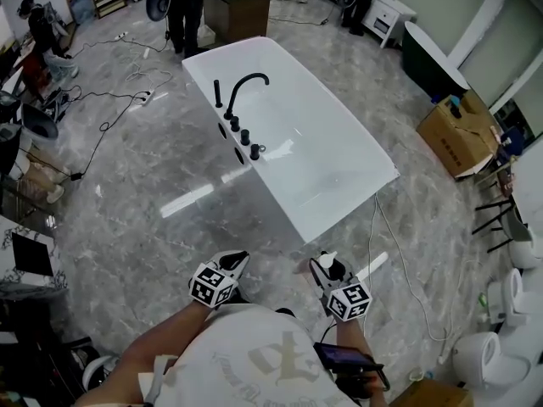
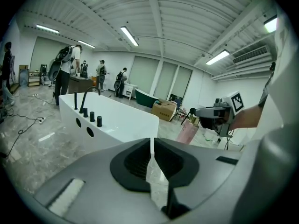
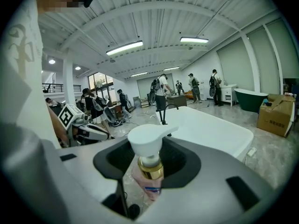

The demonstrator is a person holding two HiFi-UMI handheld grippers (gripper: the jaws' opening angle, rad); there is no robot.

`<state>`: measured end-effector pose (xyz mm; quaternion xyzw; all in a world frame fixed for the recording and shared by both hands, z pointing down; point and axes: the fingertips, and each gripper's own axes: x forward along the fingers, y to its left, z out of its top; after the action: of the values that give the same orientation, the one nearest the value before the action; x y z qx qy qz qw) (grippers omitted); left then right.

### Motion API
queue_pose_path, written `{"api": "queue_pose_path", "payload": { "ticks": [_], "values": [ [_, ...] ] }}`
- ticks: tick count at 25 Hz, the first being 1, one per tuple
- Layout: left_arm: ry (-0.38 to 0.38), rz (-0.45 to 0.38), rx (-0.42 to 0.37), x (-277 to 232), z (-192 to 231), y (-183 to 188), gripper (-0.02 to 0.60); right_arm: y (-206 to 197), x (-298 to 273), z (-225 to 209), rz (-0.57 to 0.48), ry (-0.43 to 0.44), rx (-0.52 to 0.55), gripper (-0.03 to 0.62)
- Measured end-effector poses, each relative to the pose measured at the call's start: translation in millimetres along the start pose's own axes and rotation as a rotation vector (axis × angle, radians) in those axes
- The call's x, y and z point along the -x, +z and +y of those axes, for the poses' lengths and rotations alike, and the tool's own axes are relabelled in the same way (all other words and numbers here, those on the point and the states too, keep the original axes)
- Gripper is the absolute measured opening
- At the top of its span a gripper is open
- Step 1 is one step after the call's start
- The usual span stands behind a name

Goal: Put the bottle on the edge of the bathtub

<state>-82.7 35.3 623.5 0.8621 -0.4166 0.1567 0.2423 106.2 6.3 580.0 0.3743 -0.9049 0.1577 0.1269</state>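
Not done yet: pink bottle pinched in the right gripper, in the air near the close corner of the bathtub, left gripper closed on nothing, with setting it down on the edge left to do.

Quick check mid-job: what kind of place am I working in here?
Probably a bathroom-fixture showroom or test hall, not a home: a freestanding white bathtub stands on open marble-look floor, a dark tub sits beyond it, and toilets line the right side.

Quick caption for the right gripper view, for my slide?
Right gripper clamps a pink pump bottle, with the white bathtub ahead.
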Motion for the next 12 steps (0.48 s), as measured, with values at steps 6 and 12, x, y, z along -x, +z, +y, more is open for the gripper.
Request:
{"api": "queue_pose_path", "payload": {
  "ticks": [6,12],
  "values": [
    [-0.023,-0.017,0.020,5,30,7,0.025,6,-23,5,0.003,-0.052,-0.021,0.153],
    [-0.023,-0.034,0.023,11,58,15,0.025,13,-48,8,0.003,-0.073,-0.025,0.153]
  ]
}}
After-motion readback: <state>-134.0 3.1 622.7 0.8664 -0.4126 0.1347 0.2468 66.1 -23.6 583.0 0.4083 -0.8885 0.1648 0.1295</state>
